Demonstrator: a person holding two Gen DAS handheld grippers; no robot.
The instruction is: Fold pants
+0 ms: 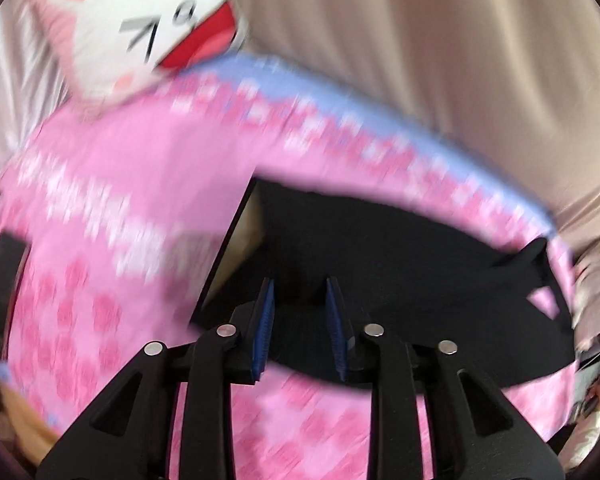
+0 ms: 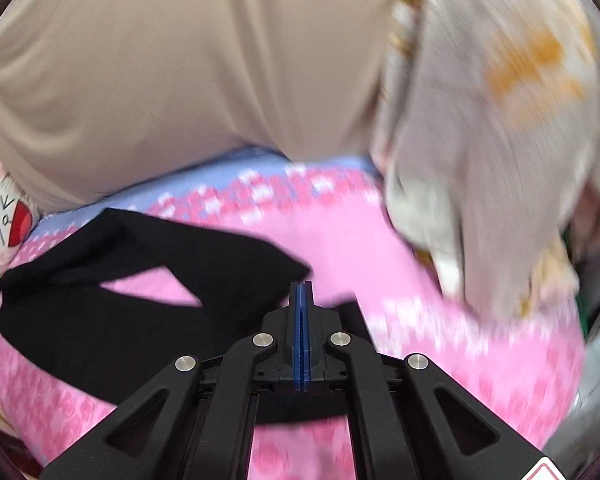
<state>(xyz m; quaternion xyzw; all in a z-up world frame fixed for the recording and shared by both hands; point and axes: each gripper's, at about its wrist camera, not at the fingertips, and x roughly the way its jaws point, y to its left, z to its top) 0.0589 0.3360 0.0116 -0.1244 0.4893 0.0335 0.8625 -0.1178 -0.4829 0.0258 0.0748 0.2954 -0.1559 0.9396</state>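
Black pants (image 1: 400, 264) lie spread on a pink patterned blanket (image 1: 112, 208). My left gripper (image 1: 300, 292) is open, its blue pads apart, low over the near edge of the pants with nothing between the pads. In the right wrist view the pants (image 2: 100, 280) lie left of centre with a gap showing pink blanket between two folds. My right gripper (image 2: 301, 292) is shut, blue pads pressed together, at the right edge of the black cloth; I cannot tell whether cloth is pinched. Both views are motion-blurred.
A beige curtain-like cloth (image 2: 180, 60) hangs behind the blanket. A white cat-face cushion (image 1: 148, 28) sits at the far left. A grey and orange patterned cloth (image 2: 492, 140) is heaped at the right. The blanket has a blue border (image 1: 380, 120).
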